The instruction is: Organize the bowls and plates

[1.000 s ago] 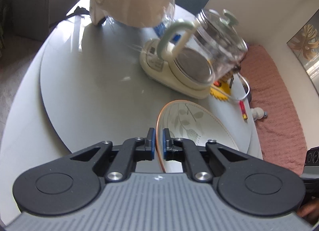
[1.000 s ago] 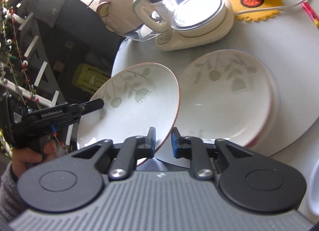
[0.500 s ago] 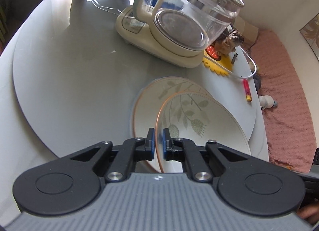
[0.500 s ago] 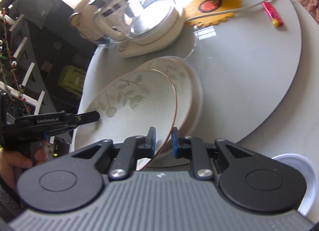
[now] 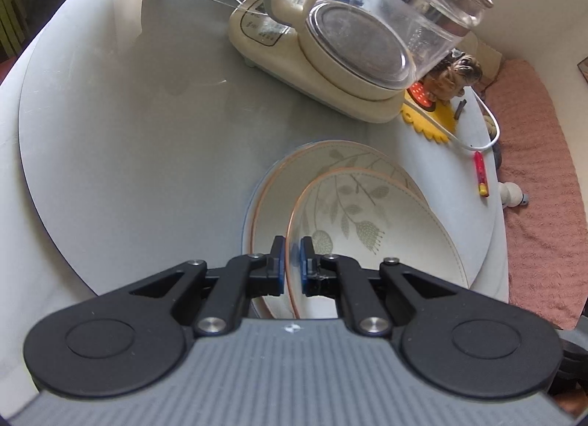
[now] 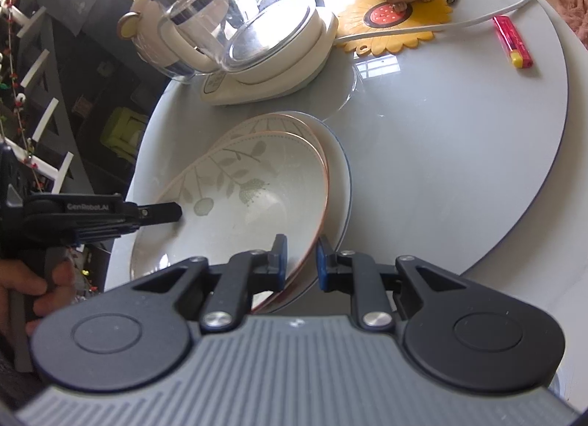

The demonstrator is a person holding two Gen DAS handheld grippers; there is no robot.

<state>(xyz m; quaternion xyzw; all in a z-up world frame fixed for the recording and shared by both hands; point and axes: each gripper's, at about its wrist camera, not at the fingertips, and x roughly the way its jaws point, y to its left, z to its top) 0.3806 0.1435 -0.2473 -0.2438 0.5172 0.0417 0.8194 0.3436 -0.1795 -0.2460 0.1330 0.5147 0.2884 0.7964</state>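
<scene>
Black "GenRobot.AI"-marked left gripper [image 6: 172,212] and right gripper [image 6: 300,260], both clamped on leaf-patterned bowl [image 6: 242,205].

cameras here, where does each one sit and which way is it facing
Left wrist: on the left gripper, looking down its fingers at the held plate, kettle beyond.
Right wrist: on the right gripper, clamping that plate's opposite rim; the left gripper and a hand show at left.
Shared: both plates, kettle, yellow mat, table.
</scene>
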